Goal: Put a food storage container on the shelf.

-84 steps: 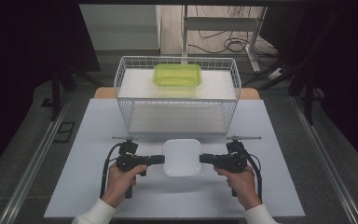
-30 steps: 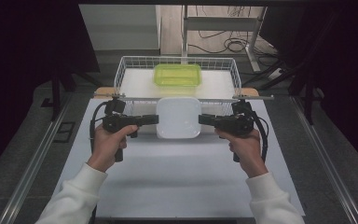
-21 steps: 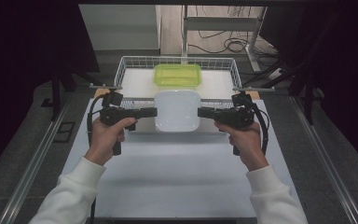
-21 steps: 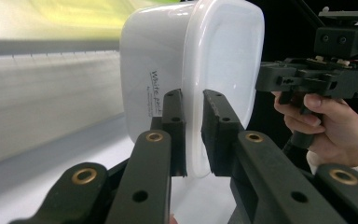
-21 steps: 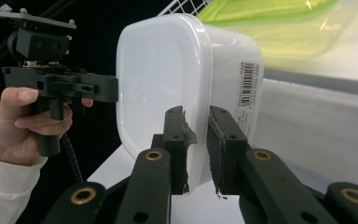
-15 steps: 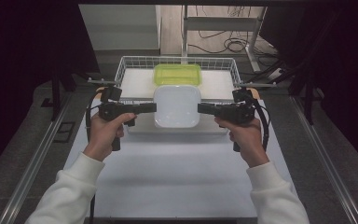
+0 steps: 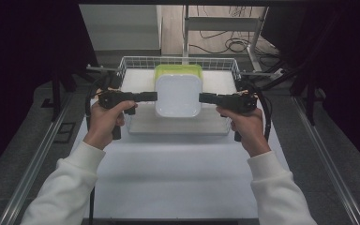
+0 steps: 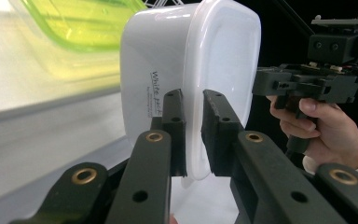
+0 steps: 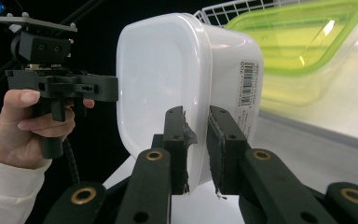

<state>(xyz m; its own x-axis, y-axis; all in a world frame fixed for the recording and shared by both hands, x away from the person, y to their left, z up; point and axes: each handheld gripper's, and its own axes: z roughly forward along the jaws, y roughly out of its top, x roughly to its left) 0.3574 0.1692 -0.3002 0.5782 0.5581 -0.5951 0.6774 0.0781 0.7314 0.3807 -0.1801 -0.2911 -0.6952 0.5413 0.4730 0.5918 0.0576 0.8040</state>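
The white box (image 8: 186, 79) has the words "White pack" in thin dark letters on its side wall, just above the left hand-held gripper (image 8: 193, 135). On its other side wall sits a white sticker (image 9: 246, 84) with a barcode and tiny print. Only what looks like "200" at the sticker's top can be read; the rest is too small.

table (image 7: 178, 178): white top | wire basket (image 7: 136, 63) on far end
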